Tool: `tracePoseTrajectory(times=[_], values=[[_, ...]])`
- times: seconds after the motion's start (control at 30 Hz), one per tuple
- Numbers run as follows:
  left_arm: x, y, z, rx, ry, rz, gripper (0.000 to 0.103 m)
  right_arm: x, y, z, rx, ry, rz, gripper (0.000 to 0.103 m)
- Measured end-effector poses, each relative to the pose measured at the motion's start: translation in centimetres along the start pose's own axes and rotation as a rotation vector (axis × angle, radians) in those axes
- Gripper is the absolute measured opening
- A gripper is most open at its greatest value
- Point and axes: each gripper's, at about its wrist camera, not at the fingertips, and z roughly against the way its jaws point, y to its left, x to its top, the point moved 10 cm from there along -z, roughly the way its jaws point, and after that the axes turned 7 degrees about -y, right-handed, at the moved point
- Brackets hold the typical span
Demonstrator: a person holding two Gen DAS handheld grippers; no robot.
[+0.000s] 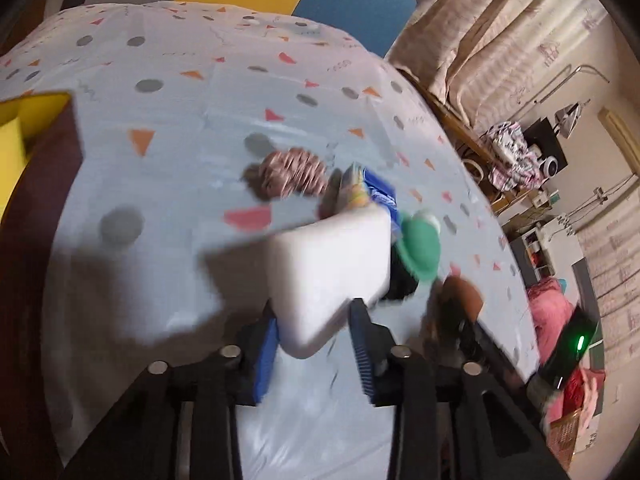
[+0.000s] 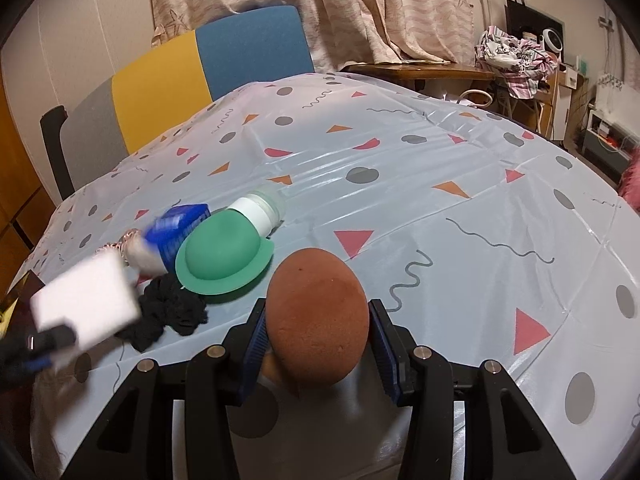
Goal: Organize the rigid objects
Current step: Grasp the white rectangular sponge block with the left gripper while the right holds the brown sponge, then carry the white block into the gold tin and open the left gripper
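The left gripper [image 1: 312, 344] has its two blue-padded fingers [image 1: 266, 360] drawn in around a corner of a white block [image 1: 332, 268], a pale slab with rounded edges. Both pads look pressed to its sides, though the picture is smeared, so I take this for a grasp rather than swear to it. In the right wrist view the same block [image 2: 86, 300] hangs tilted at the far left with the left gripper under it, seemingly clear of the cloth.

The right gripper [image 2: 318, 340] is clenched on a brown egg-shaped object [image 2: 318, 312], pads snug against both flanks, the thing raised just above the table [image 2: 440, 208] with its patterned cloth.

Outward from the fingers lies a loose pile: a green hat-shaped piece [image 2: 222, 258] resting against a white-banded jar [image 2: 262, 208] on its side, a blue box [image 2: 178, 228] behind the hat, a crumpled black cloth [image 2: 172, 314] in front of it, and a pink-striped thing [image 1: 290, 174] too blurred to name. At the left edge of the left wrist view stands a yellow-lined box [image 1: 36, 128], well apart from the pile; that may be where things go, but I cannot tell.

As I judge it, the sorting is early: two pieces are in hand, none visibly put away, and the pile remains untouched.
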Motion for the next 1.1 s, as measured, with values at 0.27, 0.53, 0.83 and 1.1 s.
tracePoseTrajectory(times=[0.27,0.53,0.83,1.1], values=[[-5.5,0.8,2.8,0.044,0.032,-0.104,0.035,0.0,0.1,0.1,-0.013,-0.003,0.013,0.049],[-5.8,-0.2,5.5,0.177,-0.049,-0.321,0.06,0.0,0.0,0.2,-0.02,-0.004,0.022,0.049],[-5.9,-4.0,5.0,0.052,-0.021,-0.403,0.063,0.0,-0.1,0.2,-0.017,-0.003,0.013,0.049],[-6.5,-5.3,3.2,0.044,0.045,-0.496,0.065,0.0,-0.2,0.0,-0.016,0.0,0.01,0.049]])
